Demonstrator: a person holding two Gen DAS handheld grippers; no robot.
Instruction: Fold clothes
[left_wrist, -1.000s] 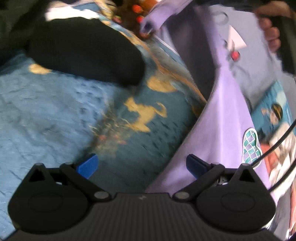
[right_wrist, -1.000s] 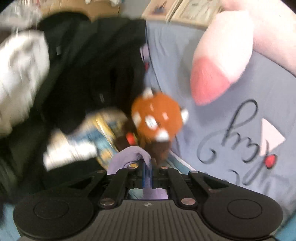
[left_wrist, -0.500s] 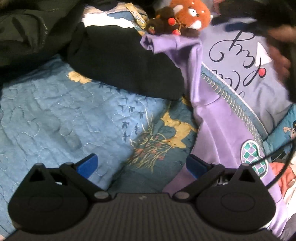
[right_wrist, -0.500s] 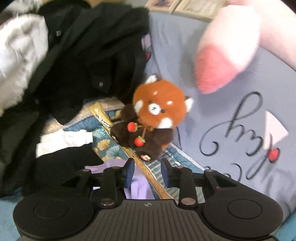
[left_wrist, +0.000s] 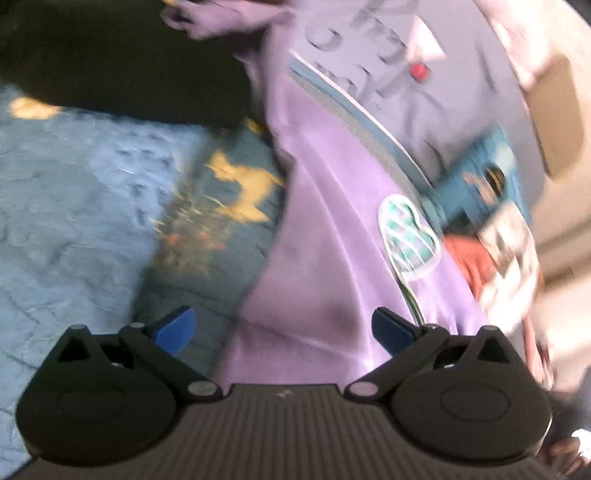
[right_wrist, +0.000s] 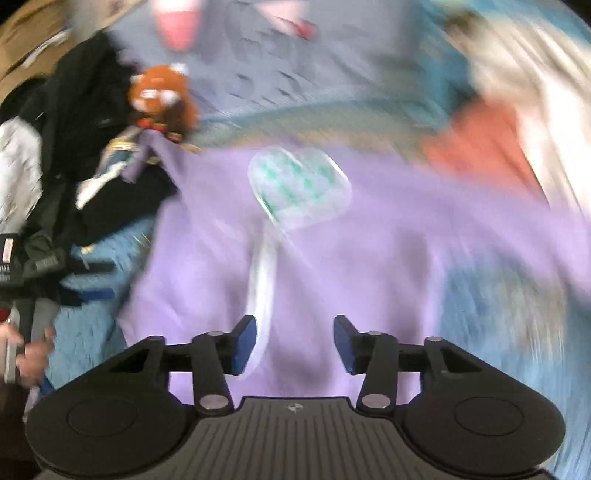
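Tool pads apart on both sides: left tool (left_wrist: 282, 328) wide open over a purple garment (left_wrist: 332, 258), right tool (right_wrist: 293, 343) opening above the same cloth, nothing pinched by either. Spread across a blue quilted bed cover (left_wrist: 74, 192), partly laid out, one sleeve (left_wrist: 207, 14) thrown up toward a heap of black clothing (left_wrist: 110, 62). Judged early in the fold: no clean crease visible, body rumpled, edges uneven, most of the folding apparently left. Long axis, from the left wrist view, running from the near hem at the tool up and away to the sleeve; checked heart patch (right_wrist: 299, 184) with its pale stem lying along that same line in the right wrist view. Both views blurred, so collar and hem not told apart with certainty. Beyond the garment: a grey lettered pillow (left_wrist: 424, 74), a red-panda plush (right_wrist: 162, 96), something orange-red (right_wrist: 484, 140), a hand (right_wrist: 33, 354) at the far left edge.
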